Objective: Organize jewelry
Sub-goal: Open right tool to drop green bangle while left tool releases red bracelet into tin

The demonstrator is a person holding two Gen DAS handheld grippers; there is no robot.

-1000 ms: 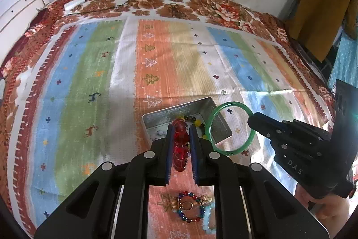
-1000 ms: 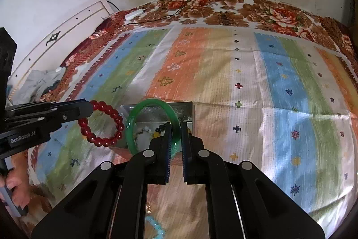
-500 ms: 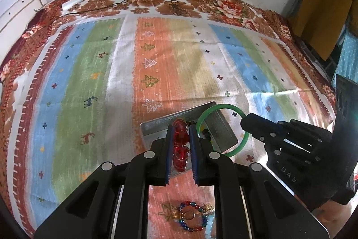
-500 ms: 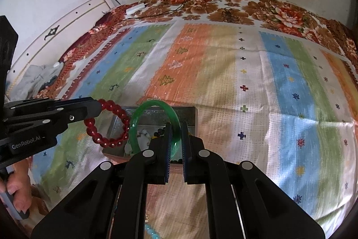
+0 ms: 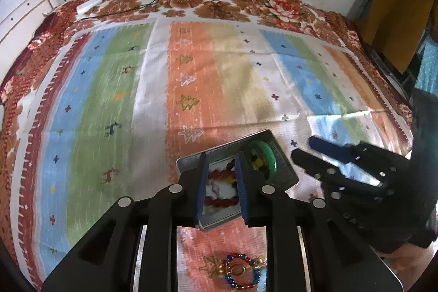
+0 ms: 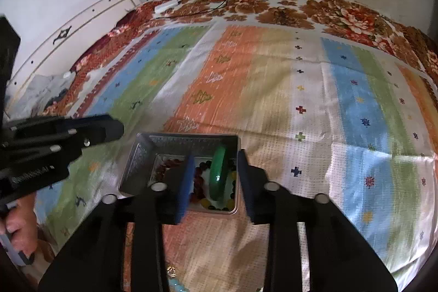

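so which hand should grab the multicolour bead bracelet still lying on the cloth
Left, likely. The left hand-held gripper is open and empty, and the multicolour bead bracelet lies directly below it. The right hand-held gripper, also open, sits farther off over the tin.

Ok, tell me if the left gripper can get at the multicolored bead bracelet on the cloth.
Probably yes: the left gripper is open and empty, and the multicolored bead bracelet lies uncovered on the cloth, outside the metal tin.
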